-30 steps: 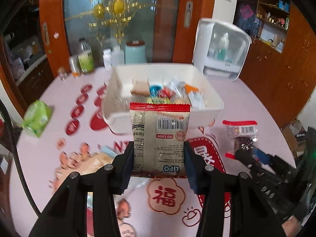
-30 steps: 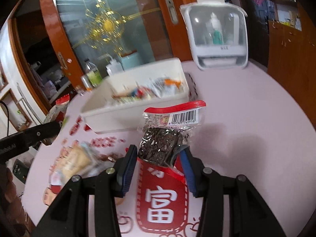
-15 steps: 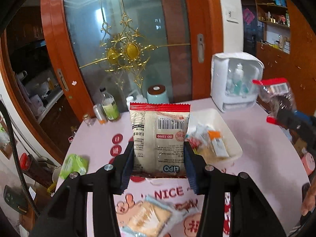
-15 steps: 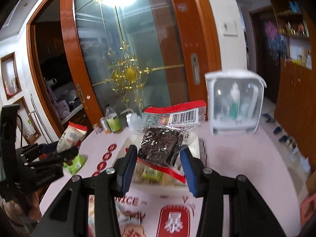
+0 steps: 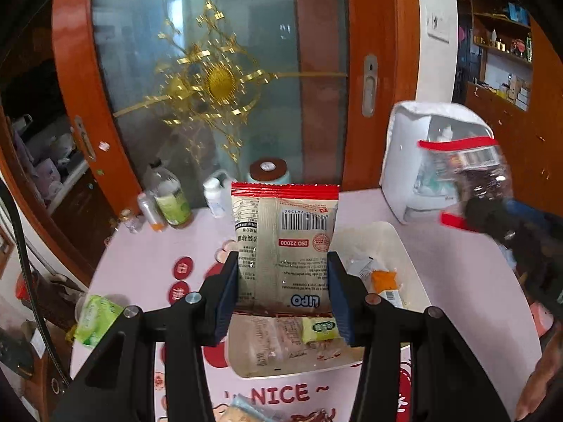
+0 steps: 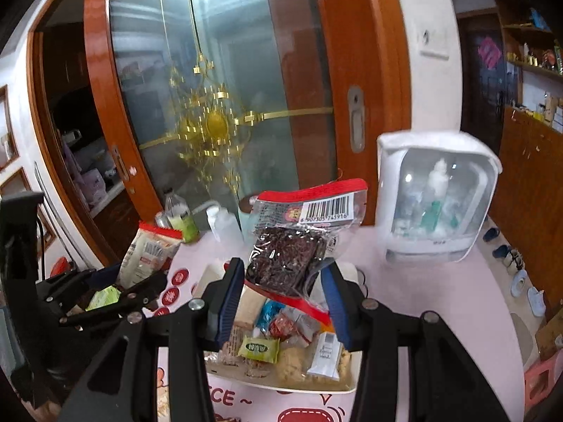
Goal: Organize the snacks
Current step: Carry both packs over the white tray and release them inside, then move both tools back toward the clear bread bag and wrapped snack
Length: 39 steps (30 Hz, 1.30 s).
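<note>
The left gripper (image 5: 283,293) is clamped on a cream snack packet (image 5: 285,246) with a red top seam; the packet stands upright between the blue pads, barcode side facing the camera. The right gripper (image 6: 281,299) is clamped on the lower part of a clear packet of dark snacks (image 6: 299,242) with red seams, tilted slightly to the right. Both packets are held in the air above the white bin (image 5: 411,267), which rests on the pink table (image 5: 147,256) toward its far edge. The bin contains small wrapped snacks, including a green packet (image 6: 258,348) and a white tube-shaped sachet (image 6: 325,353) near its front wall.

Surrounding items: a white cabinet with a clear door (image 6: 436,197) stands at the far right edge of the table, near the bin. A bottle with a green label (image 5: 170,197), a small white bottle (image 5: 214,193) and a pale round jar (image 5: 269,172) stand along the far edge, behind the bin. A green pack (image 5: 95,320) lies at the left edge. Behind the table is a glass door with a gold ornament (image 5: 214,84). In the right wrist view, the left gripper and its packet are at the left, well apart from the right gripper.
</note>
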Tool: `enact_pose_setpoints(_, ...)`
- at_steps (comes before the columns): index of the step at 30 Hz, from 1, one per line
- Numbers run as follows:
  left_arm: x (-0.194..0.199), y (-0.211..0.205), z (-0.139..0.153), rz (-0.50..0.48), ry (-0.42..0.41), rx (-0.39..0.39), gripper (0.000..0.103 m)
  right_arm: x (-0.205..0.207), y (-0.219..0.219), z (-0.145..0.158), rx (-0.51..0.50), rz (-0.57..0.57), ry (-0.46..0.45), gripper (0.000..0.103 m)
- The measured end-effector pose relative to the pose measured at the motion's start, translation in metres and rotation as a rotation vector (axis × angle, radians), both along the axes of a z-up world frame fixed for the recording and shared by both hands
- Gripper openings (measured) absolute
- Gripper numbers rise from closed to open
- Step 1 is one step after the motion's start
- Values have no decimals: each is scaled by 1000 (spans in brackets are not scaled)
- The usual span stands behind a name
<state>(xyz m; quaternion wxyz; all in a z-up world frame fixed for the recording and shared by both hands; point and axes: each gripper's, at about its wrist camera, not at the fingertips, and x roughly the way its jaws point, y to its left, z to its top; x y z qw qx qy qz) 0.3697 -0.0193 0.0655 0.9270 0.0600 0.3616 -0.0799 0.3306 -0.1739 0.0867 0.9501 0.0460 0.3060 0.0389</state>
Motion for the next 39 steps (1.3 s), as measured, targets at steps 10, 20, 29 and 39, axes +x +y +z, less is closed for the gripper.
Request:
enact_pose_setpoints(10,27,-8,-44,35,84,45,86,30,-8,-45,34,-1,123,50)
enact_pose_setpoints(20,6,11,-54,39,131,55,86,-3,-11,-41,34,17,114,50)
enact_pose_setpoints(29,-39,49,-28,70,113,36,86,-61,-12,-12,5,-9,65,50)
enact_pose_setpoints(39,-119,98,16,77,48,22,89,-117,-8,21,25,-10,5,50)
